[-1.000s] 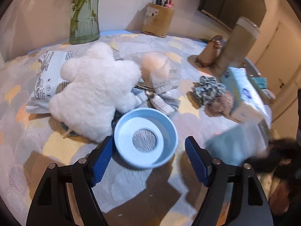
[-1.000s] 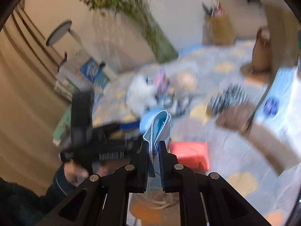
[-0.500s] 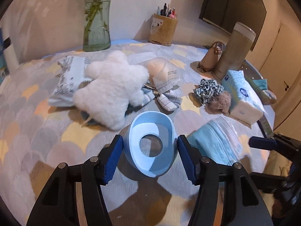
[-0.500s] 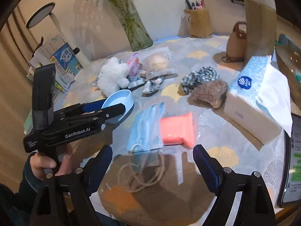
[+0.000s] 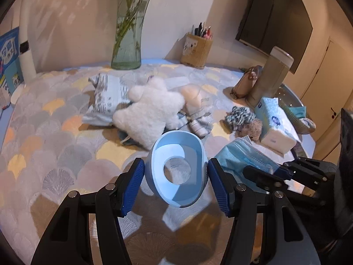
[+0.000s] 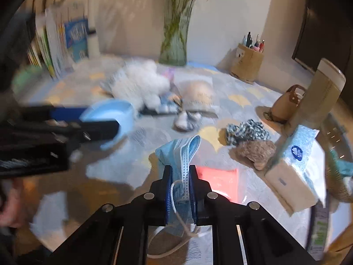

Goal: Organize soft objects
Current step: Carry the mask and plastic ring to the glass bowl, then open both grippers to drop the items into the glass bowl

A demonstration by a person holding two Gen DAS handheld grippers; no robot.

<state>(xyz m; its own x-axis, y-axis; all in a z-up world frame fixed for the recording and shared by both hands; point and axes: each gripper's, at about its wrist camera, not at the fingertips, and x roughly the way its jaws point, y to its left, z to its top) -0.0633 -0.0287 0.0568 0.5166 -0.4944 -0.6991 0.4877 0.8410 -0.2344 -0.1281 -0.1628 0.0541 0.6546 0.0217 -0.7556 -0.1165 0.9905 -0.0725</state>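
Right gripper fingers have just closed, clamped on folded blue face masks near desk's front edge: light, limp; pinch mid-stack. Left gripper fingers clamp rigid blue bowl, tilted.

Bowl: smooth matt blue plastic. Mask: thin pleated nonwoven cloth. Behind bowl, star plush: white, fluffy. Vase: clear glossy glass.

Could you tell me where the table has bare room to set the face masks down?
Bare cloth lies left of the blue bowl, in front of the white plush and wrapped packet. The right is crowded: scrunchies, tissue pack, red pouch.
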